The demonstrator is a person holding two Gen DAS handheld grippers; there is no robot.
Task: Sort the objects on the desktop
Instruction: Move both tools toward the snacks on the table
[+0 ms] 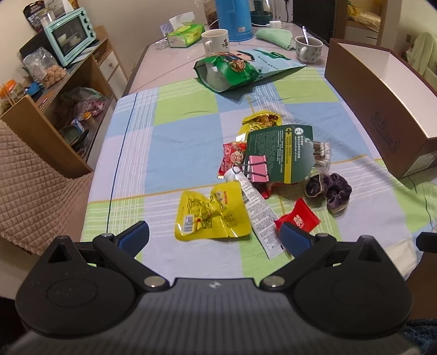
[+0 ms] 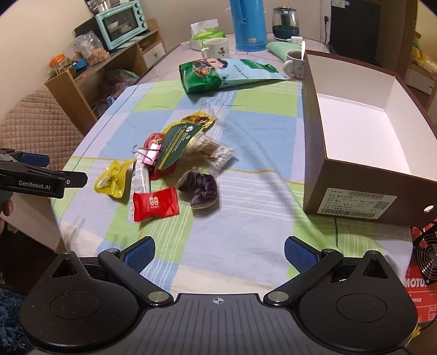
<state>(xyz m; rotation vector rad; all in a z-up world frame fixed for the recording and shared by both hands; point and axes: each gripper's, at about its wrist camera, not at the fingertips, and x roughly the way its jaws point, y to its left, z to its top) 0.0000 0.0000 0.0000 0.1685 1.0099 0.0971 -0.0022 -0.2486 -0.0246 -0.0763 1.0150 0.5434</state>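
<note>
A checked cloth (image 2: 262,131) of blue, green and white is spread over the desk (image 1: 169,62), and a small heap of things is gathered on it near the middle. The left gripper (image 1: 214,237) is held low over the near edge with its blue-padded fingers spread wide and nothing between them; a crumpled yellow packet (image 1: 211,215) lies just beyond it, touching a white tube (image 1: 258,211) that runs diagonally beside it. A red sachet (image 1: 299,218) is seen just beyond the right-hand finger. Farther off, a pink binder clip (image 1: 258,168) is clamped at the edge of a dark green card (image 1: 284,153), which lies over a bag of cotton swabs (image 2: 215,155). A purple scrunchie (image 2: 200,188) lies to the right of the heap, apart from the sachet.

The right gripper (image 2: 218,255) is likewise spread wide and empty, held over bare cloth at the near edge. To its right an open brown box (image 2: 314,136) with a white inside (nothing is seen in it) stands on the cloth. At the far side a large green snack bag (image 2: 204,76) lies flat, with two mugs (image 2: 215,47) and a blue flask (image 2: 247,24) behind it.
</note>
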